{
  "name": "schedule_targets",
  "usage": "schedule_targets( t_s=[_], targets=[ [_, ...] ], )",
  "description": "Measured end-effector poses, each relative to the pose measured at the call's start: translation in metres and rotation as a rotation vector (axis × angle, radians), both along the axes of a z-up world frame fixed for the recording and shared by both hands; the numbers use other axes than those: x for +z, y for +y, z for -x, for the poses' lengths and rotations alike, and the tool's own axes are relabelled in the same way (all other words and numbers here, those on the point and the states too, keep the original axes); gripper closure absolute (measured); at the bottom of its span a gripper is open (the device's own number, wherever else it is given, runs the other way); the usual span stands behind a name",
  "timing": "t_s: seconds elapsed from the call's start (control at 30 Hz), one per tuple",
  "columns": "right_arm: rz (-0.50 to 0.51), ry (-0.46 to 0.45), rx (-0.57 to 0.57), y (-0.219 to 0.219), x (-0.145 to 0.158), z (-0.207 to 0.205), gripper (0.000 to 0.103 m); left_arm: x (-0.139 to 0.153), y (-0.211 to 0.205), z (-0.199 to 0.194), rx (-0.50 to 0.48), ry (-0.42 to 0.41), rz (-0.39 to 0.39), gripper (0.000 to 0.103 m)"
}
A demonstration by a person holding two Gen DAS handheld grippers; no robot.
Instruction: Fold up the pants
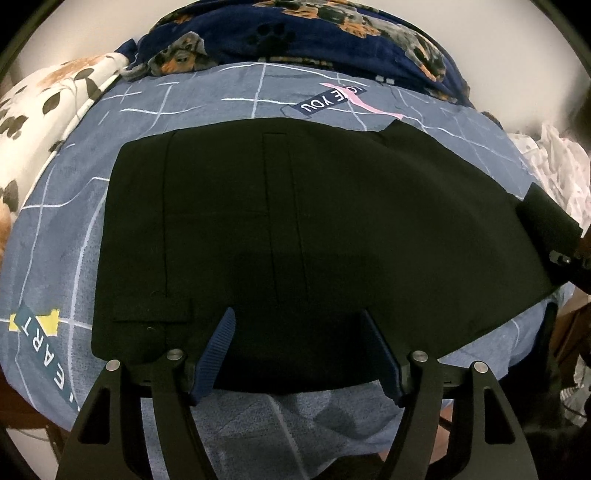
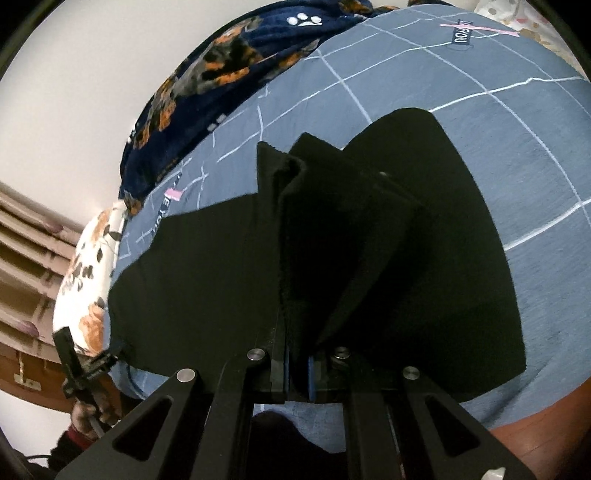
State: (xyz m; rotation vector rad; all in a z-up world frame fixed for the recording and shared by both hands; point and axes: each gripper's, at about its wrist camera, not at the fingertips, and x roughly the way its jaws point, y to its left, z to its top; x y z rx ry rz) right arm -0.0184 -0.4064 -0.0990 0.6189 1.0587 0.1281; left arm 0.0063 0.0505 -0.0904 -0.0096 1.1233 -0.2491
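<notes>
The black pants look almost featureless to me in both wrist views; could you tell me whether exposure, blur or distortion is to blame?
Left wrist view: sharp, but the black fabric pants are underexposed, only faint seams showing, and fisheye bulges the blue-grey grid-patterned bedsheet. Right wrist view: the lifted fold clamped in the right gripper merges into shadow; the curtain at the left edge looks smeared.

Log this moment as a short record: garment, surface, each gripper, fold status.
garment: black pants, spread mostly flat
surface: blue-grey bedsheet with white grid lines
left gripper: open over the near edge of the pants, nothing between its fingers
right gripper: shut on a raised fold of the pants
behind: navy blanket with a dog print, floral cloth at one side
fold status: one end lifted, not yet laid over
</notes>
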Motion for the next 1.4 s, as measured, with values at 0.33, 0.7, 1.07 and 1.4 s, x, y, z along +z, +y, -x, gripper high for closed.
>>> schedule_targets(
  t_s=[0.33, 0.7, 1.07, 1.4],
  targets=[
    [0.071, -0.001, 0.049, 0.017, 0.001, -0.001, 0.093, 0.000, 0.000, 0.000, 0.001, 0.001, 0.001, 0.032],
    [0.075, -0.006, 0.072, 0.022, 0.002, -0.001, 0.088, -0.001, 0.001, 0.000, 0.003, 0.000, 0.009, 0.032],
    [0.062, -0.053, 0.151, 0.045, 0.010, -0.001, 0.049, 0.000, 0.001, 0.001, 0.001, -0.001, 0.011, 0.031],
    [-0.102, -0.080, 0.212, 0.054, 0.007, 0.000, 0.029, -0.001, 0.000, 0.002, -0.001, -0.003, 0.014, 0.029]
  ],
)
